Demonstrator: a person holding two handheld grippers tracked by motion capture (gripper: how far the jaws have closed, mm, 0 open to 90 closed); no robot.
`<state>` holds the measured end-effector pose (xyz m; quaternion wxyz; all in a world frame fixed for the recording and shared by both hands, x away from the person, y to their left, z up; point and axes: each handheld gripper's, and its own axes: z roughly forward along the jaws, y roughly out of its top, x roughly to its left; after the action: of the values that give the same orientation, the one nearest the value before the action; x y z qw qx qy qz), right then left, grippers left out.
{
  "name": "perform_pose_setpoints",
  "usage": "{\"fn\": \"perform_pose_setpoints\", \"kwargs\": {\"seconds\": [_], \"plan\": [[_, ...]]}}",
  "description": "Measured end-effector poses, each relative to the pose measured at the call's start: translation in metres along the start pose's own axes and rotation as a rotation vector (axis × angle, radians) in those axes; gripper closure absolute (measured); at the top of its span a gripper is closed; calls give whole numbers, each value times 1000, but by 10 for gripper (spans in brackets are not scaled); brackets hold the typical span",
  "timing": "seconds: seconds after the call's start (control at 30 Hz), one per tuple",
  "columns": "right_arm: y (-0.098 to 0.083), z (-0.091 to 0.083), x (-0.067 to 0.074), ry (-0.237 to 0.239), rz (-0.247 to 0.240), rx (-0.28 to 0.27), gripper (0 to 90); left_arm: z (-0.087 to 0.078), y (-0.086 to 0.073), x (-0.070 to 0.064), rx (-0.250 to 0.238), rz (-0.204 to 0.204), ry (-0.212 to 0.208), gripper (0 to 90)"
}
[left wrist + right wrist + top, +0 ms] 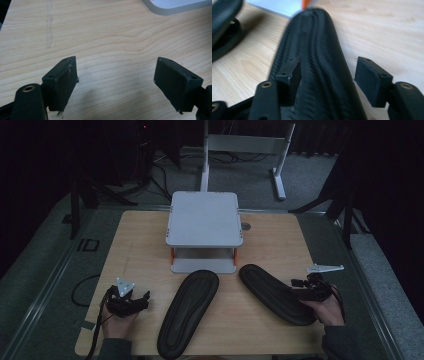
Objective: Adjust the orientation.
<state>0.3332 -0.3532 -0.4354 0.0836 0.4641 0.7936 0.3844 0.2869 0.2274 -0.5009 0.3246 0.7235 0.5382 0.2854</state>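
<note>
Two black slippers lie sole-up on the wooden table [140, 250]. The left slipper [190, 310] lies at the centre and the right slipper [275, 292] angles toward the right edge. My right gripper [297, 287] hovers open at the near end of the right slipper [317, 37]. One of its fingers [289, 72] is over the ribbed sole and the other stands past the sole's edge, and neither pad presses on it. My left gripper [145, 300] sits open at the front left, with bare wood between its jaws [115, 72].
A grey two-tier stand [205, 220] with orange posts sits at the back centre of the table, just behind the slippers' toes; its corner [175, 5] appears ahead of the left gripper. The other slipper [224, 20] lies to the left in the right gripper view.
</note>
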Motion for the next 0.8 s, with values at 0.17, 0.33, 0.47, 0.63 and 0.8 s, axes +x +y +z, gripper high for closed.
{"fn": "perform_pose_setpoints", "kwargs": {"seconds": [0.17, 0.33, 0.47, 0.63, 0.8], "plan": [[-12, 2, -11, 20, 75, 25, 292, 0, 0, 0, 0, 0, -1, 190], [-14, 9, -12, 111, 119, 99, 273, -1, 0, 0, -3, 0, -2, 195], [-12, 11, -1, 95, 79, 133, 254, 0, 0, -1, -3, 1, -3, 197], [-8, 8, 15, 71, -33, 114, 353, 0, 0, -1, -1, 6, 1, 198], [-1, 9, 30, 102, -109, 58, 560, 0, 0, -2, -2, 8, 2, 200]]}}
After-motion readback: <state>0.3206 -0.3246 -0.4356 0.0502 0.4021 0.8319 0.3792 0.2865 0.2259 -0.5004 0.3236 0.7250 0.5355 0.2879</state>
